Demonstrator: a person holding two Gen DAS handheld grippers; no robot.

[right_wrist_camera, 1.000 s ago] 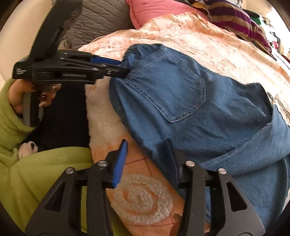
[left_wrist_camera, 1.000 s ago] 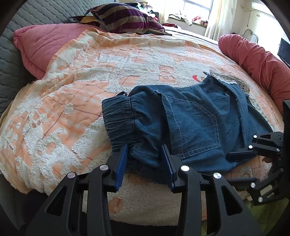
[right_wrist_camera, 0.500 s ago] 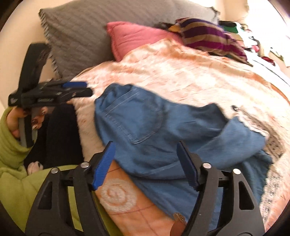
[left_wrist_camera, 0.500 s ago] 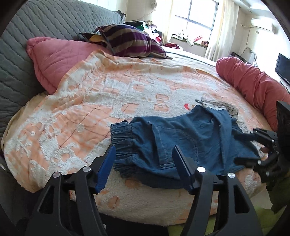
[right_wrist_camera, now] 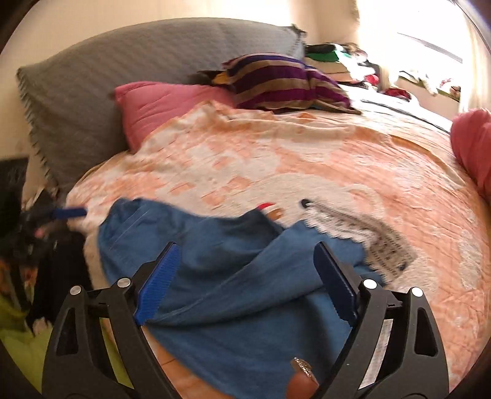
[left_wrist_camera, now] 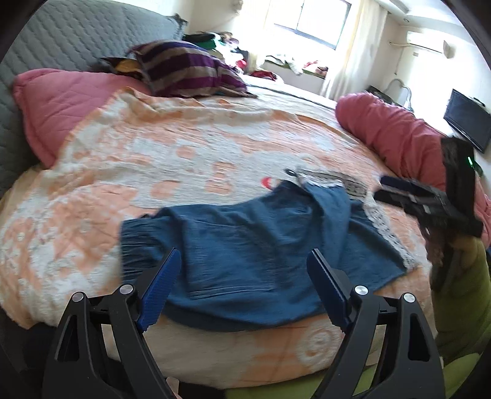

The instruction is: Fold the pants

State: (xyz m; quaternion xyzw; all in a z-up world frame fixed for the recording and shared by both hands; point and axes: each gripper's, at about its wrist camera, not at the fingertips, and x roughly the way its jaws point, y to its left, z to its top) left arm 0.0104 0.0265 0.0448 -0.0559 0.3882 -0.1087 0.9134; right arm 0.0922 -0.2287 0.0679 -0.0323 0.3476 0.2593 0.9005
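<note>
The left claw (left_wrist_camera: 242, 288) and right claw (right_wrist_camera: 245, 279) were both opening, gripping nothing; the blue pants (left_wrist_camera: 260, 245) lay on the bed (left_wrist_camera: 184, 159) just ahead of them.

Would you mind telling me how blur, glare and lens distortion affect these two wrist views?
Left wrist view: window blown out, pants and right gripper smeared, edges bowed by fisheye. Right wrist view: glare washes the upper right, blanket and pants streaked, dark vignette in the corners.
</note>
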